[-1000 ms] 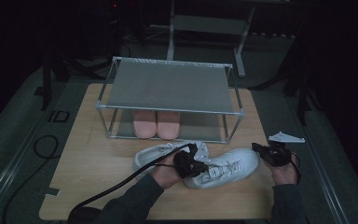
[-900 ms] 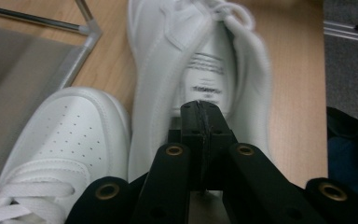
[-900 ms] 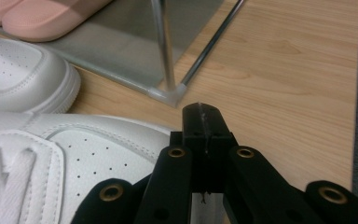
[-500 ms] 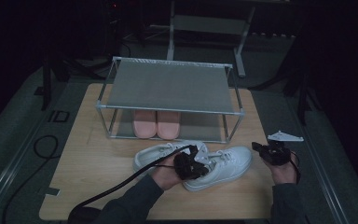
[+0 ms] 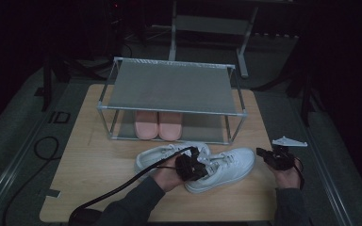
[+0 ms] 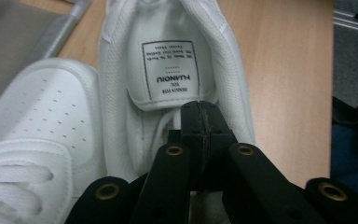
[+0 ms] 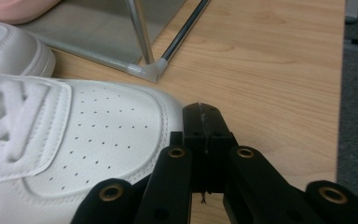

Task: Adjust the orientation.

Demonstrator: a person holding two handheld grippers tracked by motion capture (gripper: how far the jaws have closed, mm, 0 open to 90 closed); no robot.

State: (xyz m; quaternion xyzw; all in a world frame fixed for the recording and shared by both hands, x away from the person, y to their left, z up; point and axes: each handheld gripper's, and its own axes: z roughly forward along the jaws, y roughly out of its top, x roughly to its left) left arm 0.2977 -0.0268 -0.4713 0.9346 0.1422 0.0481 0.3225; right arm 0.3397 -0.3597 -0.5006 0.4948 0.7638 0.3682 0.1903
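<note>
Sneaker tongue label (image 6: 171, 70): "HUANQIU" (upside down; smaller lines unreadable). Floor marking (image 5: 59, 117): "ID".

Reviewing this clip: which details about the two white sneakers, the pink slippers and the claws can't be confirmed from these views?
- Left claw: jaws look pressed together at the sneaker opening, but whether fabric is pinched is hidden by the jaws.
- Tongue label: small print, upside down, too small to read.
- Pink slippers: back ends hidden by the rack shelf in the high view.
- Second sneaker: heel cut off by the right claw view's edge.

Two white sneakers (image 5: 219, 168) side by side on table, before rack.
</note>
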